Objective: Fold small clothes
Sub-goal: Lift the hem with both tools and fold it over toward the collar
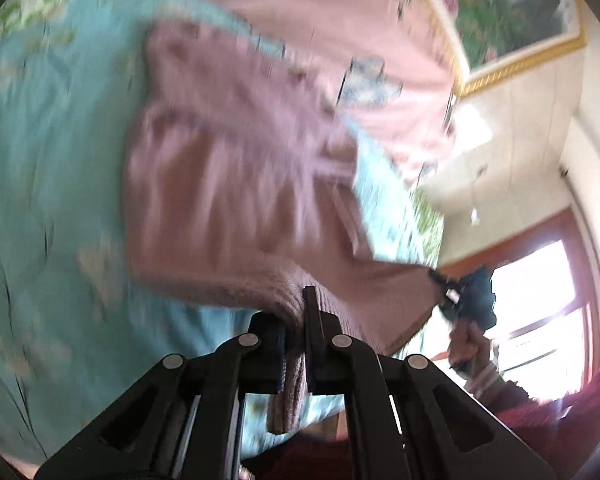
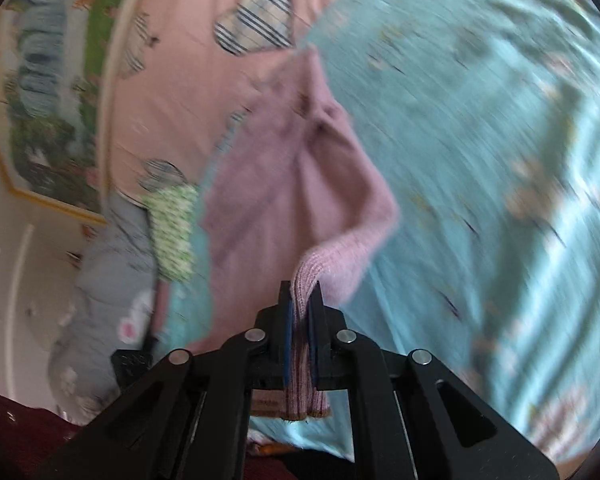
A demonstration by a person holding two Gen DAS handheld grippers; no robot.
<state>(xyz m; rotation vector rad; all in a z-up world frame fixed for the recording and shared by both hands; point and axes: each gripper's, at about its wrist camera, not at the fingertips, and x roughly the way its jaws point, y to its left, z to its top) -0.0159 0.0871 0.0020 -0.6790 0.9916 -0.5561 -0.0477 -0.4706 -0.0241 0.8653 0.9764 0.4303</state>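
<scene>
A small pink knitted garment (image 1: 236,168) is lifted off a light blue patterned bedsheet (image 1: 48,152). My left gripper (image 1: 294,312) is shut on its ribbed edge, with a fold of knit hanging down between the fingers. In the right wrist view the same pink garment (image 2: 300,168) hangs from my right gripper (image 2: 302,292), which is shut on another ribbed edge. The right gripper (image 1: 444,284) also shows at the right of the left wrist view, pinching the cloth's far corner, held by a hand (image 1: 468,344). Both views are blurred.
The blue sheet (image 2: 480,152) covers most of the bed. A pink cover with striped heart patches (image 2: 252,16) lies beyond it, with a framed picture (image 2: 48,92) on the wall. A grey pillow (image 2: 108,280) and green-patterned cloth (image 2: 172,232) lie at the left. A bright window (image 1: 540,304) is at the right.
</scene>
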